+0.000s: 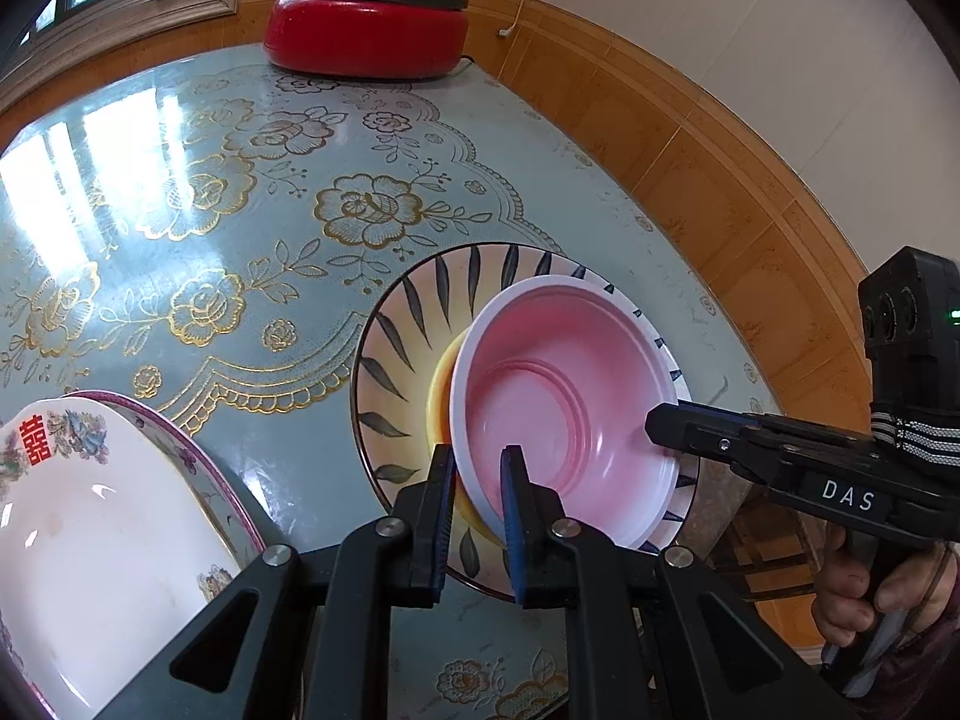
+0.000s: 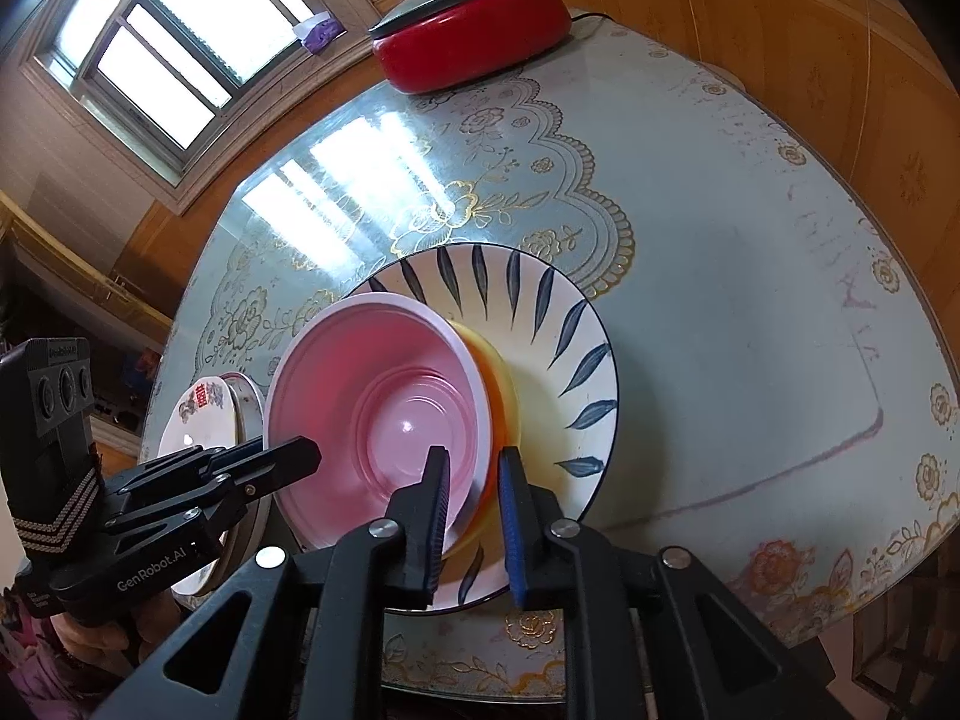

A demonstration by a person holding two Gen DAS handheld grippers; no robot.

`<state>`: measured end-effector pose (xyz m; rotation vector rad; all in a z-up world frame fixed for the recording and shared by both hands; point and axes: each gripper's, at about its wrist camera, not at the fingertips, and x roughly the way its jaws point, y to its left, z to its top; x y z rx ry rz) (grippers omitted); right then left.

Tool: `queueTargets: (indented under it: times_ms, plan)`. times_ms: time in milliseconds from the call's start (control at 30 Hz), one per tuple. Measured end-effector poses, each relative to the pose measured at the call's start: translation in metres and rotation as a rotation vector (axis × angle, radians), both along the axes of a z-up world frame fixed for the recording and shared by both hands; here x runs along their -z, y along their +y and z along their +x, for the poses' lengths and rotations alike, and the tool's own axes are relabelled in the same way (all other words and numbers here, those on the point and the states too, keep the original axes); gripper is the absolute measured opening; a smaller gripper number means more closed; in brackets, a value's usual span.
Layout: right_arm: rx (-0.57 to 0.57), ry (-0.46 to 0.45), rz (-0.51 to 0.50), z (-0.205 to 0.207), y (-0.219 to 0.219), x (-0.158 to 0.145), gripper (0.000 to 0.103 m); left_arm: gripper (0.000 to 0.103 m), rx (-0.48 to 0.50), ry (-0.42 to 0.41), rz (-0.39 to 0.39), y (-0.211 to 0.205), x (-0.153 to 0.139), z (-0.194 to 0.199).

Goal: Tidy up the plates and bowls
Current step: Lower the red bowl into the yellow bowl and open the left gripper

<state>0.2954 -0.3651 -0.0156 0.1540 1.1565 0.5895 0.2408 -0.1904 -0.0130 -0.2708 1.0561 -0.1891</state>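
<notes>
A pink plastic bowl (image 1: pixel 570 396) (image 2: pixel 372 396) sits inside a yellow bowl (image 1: pixel 441 396) (image 2: pixel 501 396), which rests in a wide leaf-patterned bowl (image 1: pixel 408 324) (image 2: pixel 540 312) on the table. My left gripper (image 1: pixel 480 474) (image 2: pixel 309 456) is shut on the pink bowl's rim, one finger inside and one outside. At the opposite rim, my right gripper (image 2: pixel 474 474) (image 1: pixel 657 423) clasps the pink bowl the same way, its outer pad beside the yellow rim. I cannot tell whether the pink bowl lies fully seated in the yellow one.
A white plate with a red character (image 1: pixel 90 510) (image 2: pixel 198 420) lies left of the stack near the table's edge. A red electric pot with a grey lid (image 1: pixel 366 30) (image 2: pixel 474 42) stands at the far side. The glass-topped floral table (image 1: pixel 180 180) meets a wood-panelled wall.
</notes>
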Motion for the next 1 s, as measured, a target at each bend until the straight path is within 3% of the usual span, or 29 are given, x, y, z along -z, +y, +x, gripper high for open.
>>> queueTargets:
  times_ms: [500,667,967,1000]
  plan:
    - [-0.006,-0.022,-0.057,0.001,0.003,0.005,0.017,0.020,-0.014,-0.014,0.018,0.001,0.002,0.001]
    - [-0.006,-0.047,-0.075,-0.002,0.004,0.004,0.019,0.031,-0.043,-0.018,0.001,0.008,0.000,-0.002]
    - [0.017,-0.080,-0.040,-0.006,-0.004,-0.002,0.023,0.035,-0.099,-0.052,-0.051,0.026,-0.010,-0.009]
    - [0.026,-0.086,-0.034,-0.006,-0.007,-0.003,0.023,0.035,-0.117,-0.053,-0.002,0.027,-0.012,-0.010]
